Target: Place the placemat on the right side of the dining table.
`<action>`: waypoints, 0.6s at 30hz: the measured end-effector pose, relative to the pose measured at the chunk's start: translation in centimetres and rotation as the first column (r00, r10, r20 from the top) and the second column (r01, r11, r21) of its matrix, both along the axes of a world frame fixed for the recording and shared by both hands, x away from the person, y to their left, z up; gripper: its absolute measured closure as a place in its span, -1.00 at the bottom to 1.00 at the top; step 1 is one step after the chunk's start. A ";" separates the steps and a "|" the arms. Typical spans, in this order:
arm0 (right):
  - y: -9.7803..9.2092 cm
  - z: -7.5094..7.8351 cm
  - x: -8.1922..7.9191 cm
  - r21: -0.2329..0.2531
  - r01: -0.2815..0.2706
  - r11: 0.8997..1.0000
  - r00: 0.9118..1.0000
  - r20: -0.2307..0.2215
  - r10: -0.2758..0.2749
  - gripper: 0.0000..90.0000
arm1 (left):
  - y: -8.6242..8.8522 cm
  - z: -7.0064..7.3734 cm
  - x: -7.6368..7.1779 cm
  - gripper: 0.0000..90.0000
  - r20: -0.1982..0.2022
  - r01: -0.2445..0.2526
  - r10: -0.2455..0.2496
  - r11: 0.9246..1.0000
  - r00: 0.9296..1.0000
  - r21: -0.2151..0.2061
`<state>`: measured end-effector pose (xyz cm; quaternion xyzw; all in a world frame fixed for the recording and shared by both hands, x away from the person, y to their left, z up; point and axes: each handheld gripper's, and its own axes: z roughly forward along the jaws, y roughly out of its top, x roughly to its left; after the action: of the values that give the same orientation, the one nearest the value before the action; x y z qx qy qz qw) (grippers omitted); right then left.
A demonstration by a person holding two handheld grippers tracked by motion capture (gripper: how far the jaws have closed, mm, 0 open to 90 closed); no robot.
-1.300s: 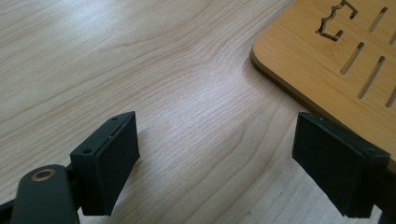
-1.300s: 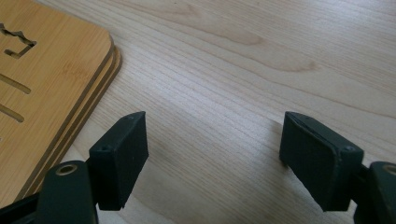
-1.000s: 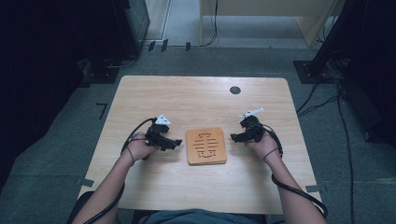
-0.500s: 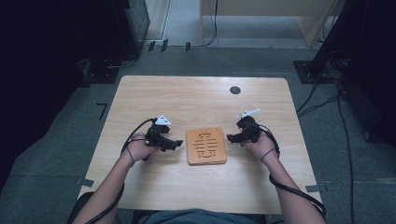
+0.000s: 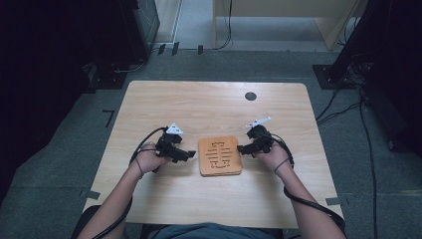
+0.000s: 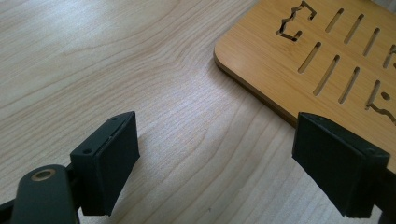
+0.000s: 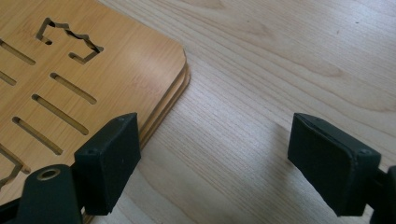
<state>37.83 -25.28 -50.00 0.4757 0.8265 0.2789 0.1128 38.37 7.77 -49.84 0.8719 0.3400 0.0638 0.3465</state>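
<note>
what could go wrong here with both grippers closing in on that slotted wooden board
1. The wooden board lies flat on the table, so its thin edge gives the open jaws little to bite on; a grip may slip.
2. In the right gripper view the board looks like stacked layers, so the right gripper might lift only the top one.
3. The left gripper sits low; its jaws could scrape the tabletop or push the board sideways.

Both forearms reach in from the near edge of the table (image 5: 149,104). The left gripper (image 5: 185,155) sits low over the table's near-middle, jaws spread wide, pointing right. The right gripper (image 5: 242,148), held likewise, points left toward it, its jaws also wide apart, wrists slightly bent inward.
</note>
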 end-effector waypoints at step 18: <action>0.8 0.3 0.1 -0.006 -0.027 1.000 1.000 0.007 0.027 -0.62 | 0.3 0.1 -0.4 -0.69 0.001 -0.002 0.002 1.000 1.000 -0.004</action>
<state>37.91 -24.48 -49.72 0.4633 0.8333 0.2794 0.1133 38.00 8.06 -49.71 0.8709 0.3407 0.0639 0.3485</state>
